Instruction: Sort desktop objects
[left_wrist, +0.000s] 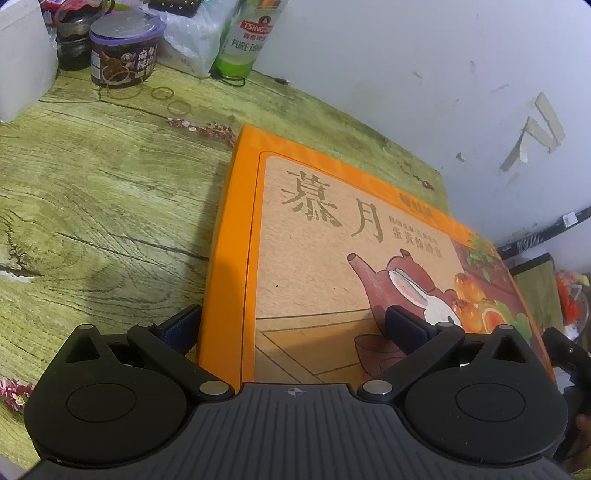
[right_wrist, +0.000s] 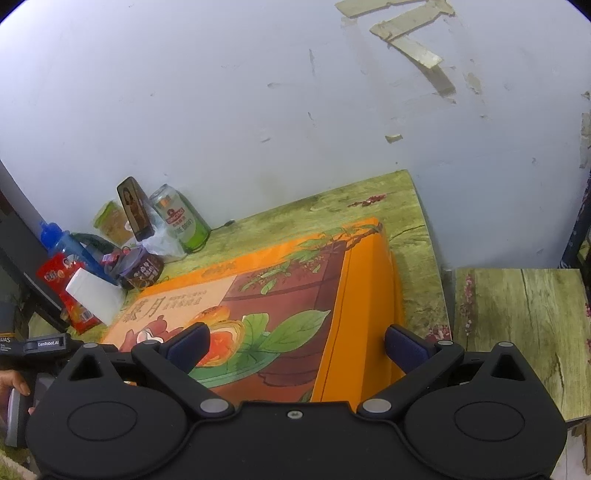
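A large orange gift box (left_wrist: 332, 258) lies flat on the table (left_wrist: 110, 203), which has a greenish wood-grain cover, and the box sits close to the white wall (left_wrist: 406, 74). Its lid shows big Chinese characters, a brown teapot and a white rabbit. The left gripper (left_wrist: 293, 325) is held at the near left corner of the box with its fingers (left_wrist: 404, 326) spread wide: one blue pad is just outside the left edge of the box, the other is over the lid near the rabbit, and I cannot tell if either pad touches the box. The right gripper (right_wrist: 295, 345) is at the right end of the same box (right_wrist: 280, 295), also with fingers (right_wrist: 404, 347) apart and grasping nothing; one pad is above the printed lid and the other is beside the orange side wall. In the right wrist view a hand (right_wrist: 13, 384) holds the other gripper at the left edge. At the far left corner of the table stands a group of things: a green beer can (right_wrist: 181, 218), a dark jar with a purple lid (left_wrist: 123, 50), a white box (right_wrist: 94, 297), a red snack bag (right_wrist: 64, 291), a blue bottle (right_wrist: 61, 240) and a phone (right_wrist: 135, 208) leaning upright. Some thin rubber bands (left_wrist: 162, 92) lie on the table near the jar. To the right of the table, a lower surface (right_wrist: 517, 332) with the same wood pattern is visible.
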